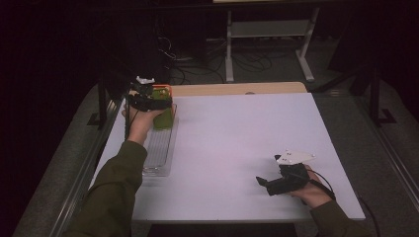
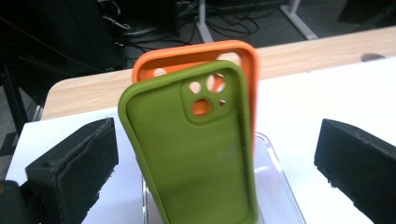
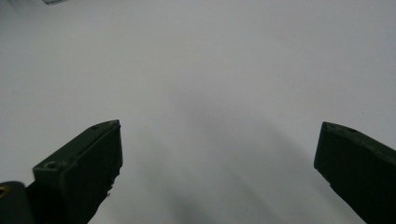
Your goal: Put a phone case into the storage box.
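Note:
A green phone case (image 2: 196, 154) stands upright in a clear slotted rack (image 2: 275, 186), leaning against an orange phone case (image 2: 233, 56) behind it. My left gripper (image 2: 215, 158) is open, its jaws wide on either side of the green case and not touching it. From above, the left gripper (image 1: 148, 98) hovers at the far end of the rack (image 1: 159, 153), where the green case (image 1: 164, 118) shows. My right gripper (image 1: 269, 185) rests near the table's front right, and in its own view the right gripper (image 3: 217, 154) is open over bare white table.
The white table top (image 1: 237, 143) has a wooden strip (image 1: 237, 89) along its far edge. Desk legs and cables (image 1: 247, 59) lie on the dark floor beyond. The person's sleeves come in from the bottom edge.

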### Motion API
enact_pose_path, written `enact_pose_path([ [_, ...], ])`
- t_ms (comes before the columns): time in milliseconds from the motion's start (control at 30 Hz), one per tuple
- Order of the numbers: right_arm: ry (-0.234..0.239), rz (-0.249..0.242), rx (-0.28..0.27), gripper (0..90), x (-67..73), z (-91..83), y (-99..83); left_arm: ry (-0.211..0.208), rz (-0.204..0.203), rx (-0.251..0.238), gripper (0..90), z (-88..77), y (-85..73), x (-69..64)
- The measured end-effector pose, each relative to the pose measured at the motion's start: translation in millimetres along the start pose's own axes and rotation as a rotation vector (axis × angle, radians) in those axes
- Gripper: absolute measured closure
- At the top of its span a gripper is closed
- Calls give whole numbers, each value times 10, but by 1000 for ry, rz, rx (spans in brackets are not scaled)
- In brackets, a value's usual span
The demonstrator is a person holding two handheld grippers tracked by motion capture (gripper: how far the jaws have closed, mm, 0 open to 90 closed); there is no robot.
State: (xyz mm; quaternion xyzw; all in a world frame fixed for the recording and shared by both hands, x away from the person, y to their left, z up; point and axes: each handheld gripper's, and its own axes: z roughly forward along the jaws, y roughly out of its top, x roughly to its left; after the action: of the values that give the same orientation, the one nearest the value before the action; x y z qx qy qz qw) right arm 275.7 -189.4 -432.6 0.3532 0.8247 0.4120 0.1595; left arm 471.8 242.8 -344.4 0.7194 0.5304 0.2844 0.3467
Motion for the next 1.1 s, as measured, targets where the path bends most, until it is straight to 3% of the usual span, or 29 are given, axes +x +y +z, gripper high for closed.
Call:
enact_pose_path([
  [267, 3, 8, 0, 7, 11, 2, 5, -87, 87, 6, 0, -218, -39, -67],
  [433, 4, 4, 1, 7, 12, 5, 5, -156, 104, -4, 0, -331, -95, -107],
  [700, 5, 7, 2, 7, 17, 12, 5, -157, 111, -9, 0, -415, -157, -67],
  [800, 6, 6, 2, 7, 18, 12, 6, -178, 122, -19, 0, -444, -161, -53],
  [900, 7, 10, 4, 7, 18, 14, 4, -218, 139, -29, 0, -486, -171, -66],
  [1100, 9, 4, 3, 7, 18, 13, 4, -345, 188, -33, 0, -554, -231, -159],
])
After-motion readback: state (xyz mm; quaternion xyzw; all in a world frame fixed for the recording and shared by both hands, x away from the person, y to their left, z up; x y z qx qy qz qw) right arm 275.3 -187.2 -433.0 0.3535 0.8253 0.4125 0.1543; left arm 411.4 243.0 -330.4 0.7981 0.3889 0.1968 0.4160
